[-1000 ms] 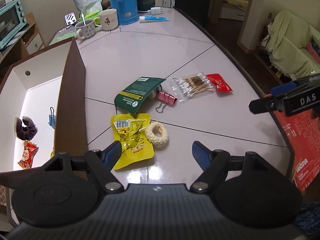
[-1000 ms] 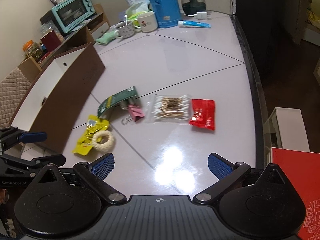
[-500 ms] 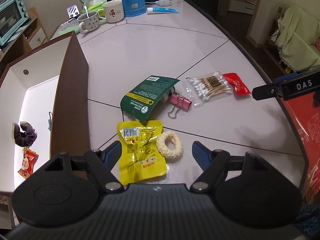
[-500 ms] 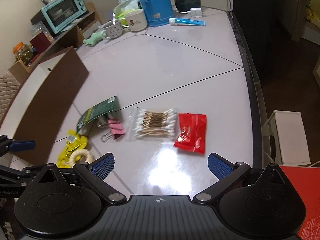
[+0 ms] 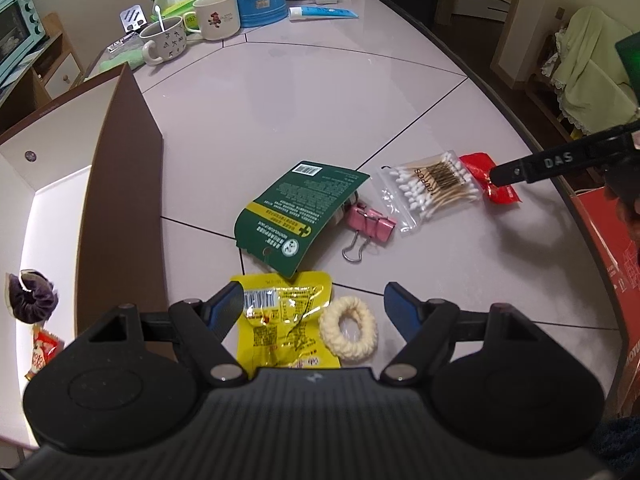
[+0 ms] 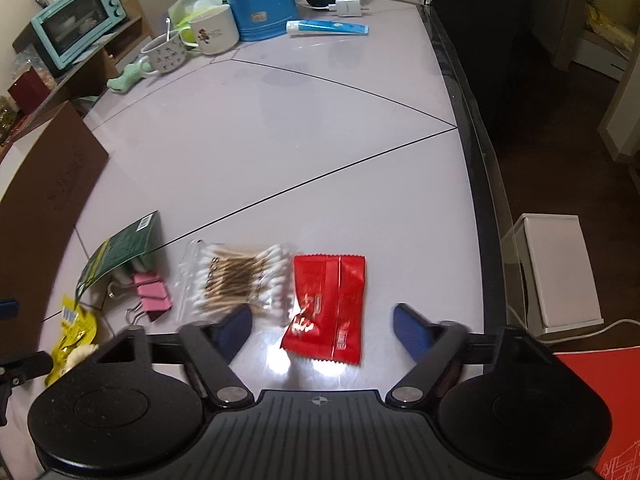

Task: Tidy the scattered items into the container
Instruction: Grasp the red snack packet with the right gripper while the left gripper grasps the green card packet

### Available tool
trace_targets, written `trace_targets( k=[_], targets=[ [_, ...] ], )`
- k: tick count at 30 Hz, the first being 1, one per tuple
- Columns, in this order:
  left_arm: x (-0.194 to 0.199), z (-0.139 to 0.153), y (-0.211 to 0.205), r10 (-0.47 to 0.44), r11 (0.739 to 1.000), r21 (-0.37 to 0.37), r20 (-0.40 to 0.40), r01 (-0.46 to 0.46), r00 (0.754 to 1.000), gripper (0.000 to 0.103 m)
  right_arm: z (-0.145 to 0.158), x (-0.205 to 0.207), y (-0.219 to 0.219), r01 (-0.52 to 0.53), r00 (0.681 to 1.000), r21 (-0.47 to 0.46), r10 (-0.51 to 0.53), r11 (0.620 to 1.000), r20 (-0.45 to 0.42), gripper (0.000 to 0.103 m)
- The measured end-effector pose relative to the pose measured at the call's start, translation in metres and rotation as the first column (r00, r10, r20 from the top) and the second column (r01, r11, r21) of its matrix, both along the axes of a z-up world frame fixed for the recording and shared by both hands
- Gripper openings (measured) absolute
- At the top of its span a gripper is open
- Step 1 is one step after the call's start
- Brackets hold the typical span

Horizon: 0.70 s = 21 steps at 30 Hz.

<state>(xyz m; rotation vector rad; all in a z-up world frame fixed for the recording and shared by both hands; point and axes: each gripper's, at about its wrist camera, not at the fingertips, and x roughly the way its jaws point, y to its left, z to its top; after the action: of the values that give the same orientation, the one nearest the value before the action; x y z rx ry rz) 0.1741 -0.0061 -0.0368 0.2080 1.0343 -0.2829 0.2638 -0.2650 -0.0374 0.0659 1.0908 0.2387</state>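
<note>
Red glossy packet [image 6: 326, 307], crinkled, flat on table [image 6: 280, 140]

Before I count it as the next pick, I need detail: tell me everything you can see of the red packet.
The red packet is a flat, glossy foil-like sachet with crimped ends, a seam down its middle and small pale print. It lies flat and sealed on the table, just right of the cotton swab bag, their edges about touching. The right gripper hangs over it, its jaws having just been closing, the packet between them but not pressed.
</note>
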Motion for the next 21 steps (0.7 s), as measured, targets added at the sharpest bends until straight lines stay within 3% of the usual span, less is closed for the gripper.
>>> trace_targets(
  k=[10, 13, 21],
  targets=[
    [0.016, -0.007, 0.001, 0.002, 1.000, 0.004, -0.016, -0.002, 1.000, 0.074, -0.019, 0.019, 0.002, -0.012, 0.999, -0.044, 0.011, 0.999, -0.035, 0.062],
    [0.019, -0.008, 0.001, 0.002, 1.000, 0.006, -0.018, -0.002, 1.000, 0.074, -0.024, 0.021, 0.003, -0.027, 0.999, -0.052, 0.024, 0.998, -0.046, 0.046],
    [0.024, -0.011, -0.006, -0.035, 0.999, 0.024, -0.018, 0.035, 0.999, 0.072, -0.023, 0.015, 0.002, -0.087, 0.996, -0.079, 0.085, 0.993, -0.033, 0.036]
  ],
)
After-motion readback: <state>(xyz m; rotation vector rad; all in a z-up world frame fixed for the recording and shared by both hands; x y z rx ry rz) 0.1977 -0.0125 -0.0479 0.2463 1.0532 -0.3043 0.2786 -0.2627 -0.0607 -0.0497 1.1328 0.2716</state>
